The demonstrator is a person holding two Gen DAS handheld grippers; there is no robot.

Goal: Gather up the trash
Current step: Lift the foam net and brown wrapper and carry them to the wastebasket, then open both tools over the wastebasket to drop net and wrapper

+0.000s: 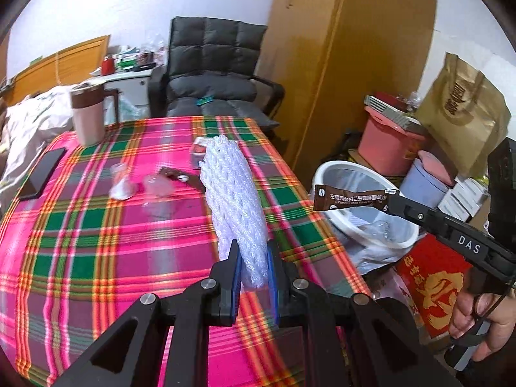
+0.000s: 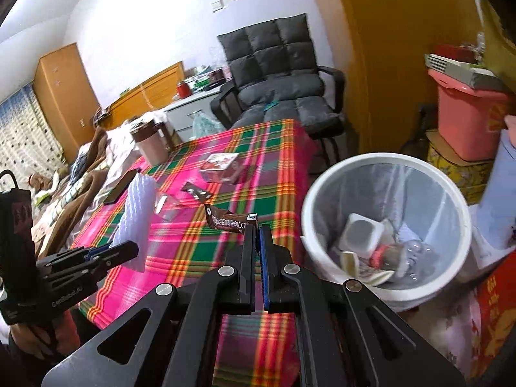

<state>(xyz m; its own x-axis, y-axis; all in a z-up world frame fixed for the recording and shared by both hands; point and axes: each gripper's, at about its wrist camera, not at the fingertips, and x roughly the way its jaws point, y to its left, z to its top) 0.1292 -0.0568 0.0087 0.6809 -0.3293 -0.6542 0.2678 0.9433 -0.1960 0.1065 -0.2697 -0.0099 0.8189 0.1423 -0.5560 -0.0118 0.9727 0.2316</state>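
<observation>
Left tool: pressed onto a white foam net sleeve, held raised above the counter with its plaid cloth.
Right tool: pinching one end of a brown drink sachet, held near the counter's edge, just beside the bin.
Bin: white, lined with a clear bag, on the floor next to the counter; a white cup, a bottle and scraps lie inside.
Left on the counter: a small carton, a torn brown wrapper, clear plastic cups, a phone, a pink jug.
</observation>
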